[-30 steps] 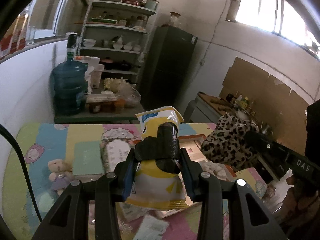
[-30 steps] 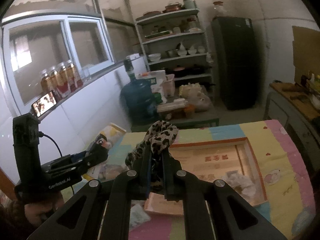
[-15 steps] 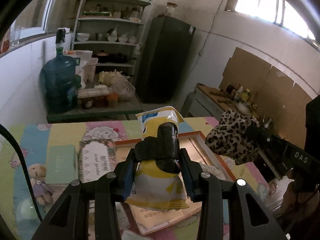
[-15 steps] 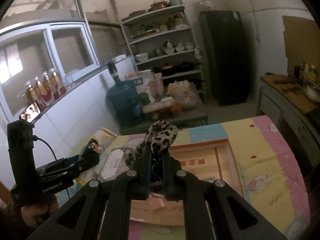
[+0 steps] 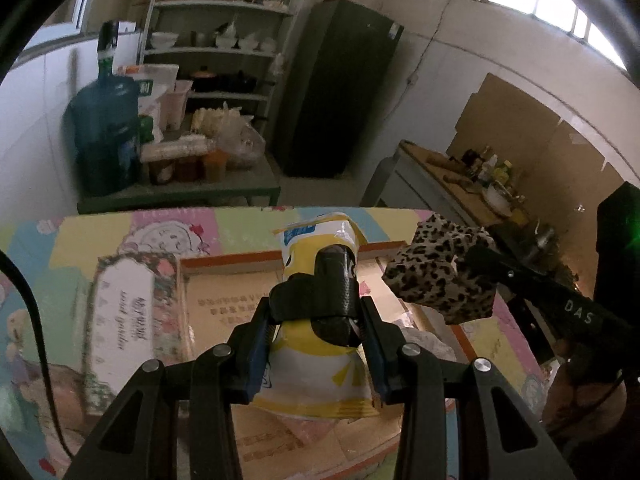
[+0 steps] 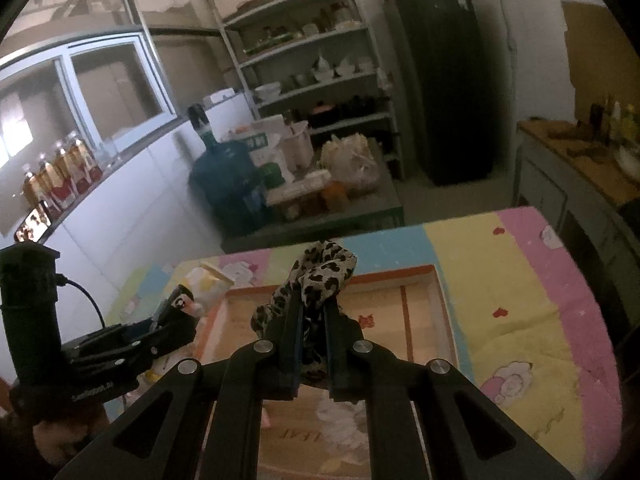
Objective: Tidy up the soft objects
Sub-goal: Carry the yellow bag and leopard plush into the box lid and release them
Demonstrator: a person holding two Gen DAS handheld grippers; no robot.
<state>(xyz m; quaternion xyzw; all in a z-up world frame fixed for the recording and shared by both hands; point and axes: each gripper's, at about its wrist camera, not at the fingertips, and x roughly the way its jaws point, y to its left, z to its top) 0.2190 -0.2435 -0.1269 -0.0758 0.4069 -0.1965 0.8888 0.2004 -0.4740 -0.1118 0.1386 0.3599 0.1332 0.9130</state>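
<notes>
Both grippers have come forward and lower over the bench, the left gripper (image 5: 316, 320) pinching a yellow snack bag (image 5: 316, 368), the right gripper (image 6: 312, 344) pinching leopard-print cloth (image 6: 320, 276), now above the cardboard tray (image 6: 444, 300), likely their drop spot.

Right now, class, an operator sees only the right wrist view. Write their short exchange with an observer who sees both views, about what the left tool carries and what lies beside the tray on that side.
Operator: What exactly is my left tool holding?
Observer: A yellow and white pouch with a black cap, pinched between the two fingers.
Operator: Is anything beside the tray on that side?
Observer: Yes, a floral-printed pack lies flat right beside the tray's left rim.
</notes>
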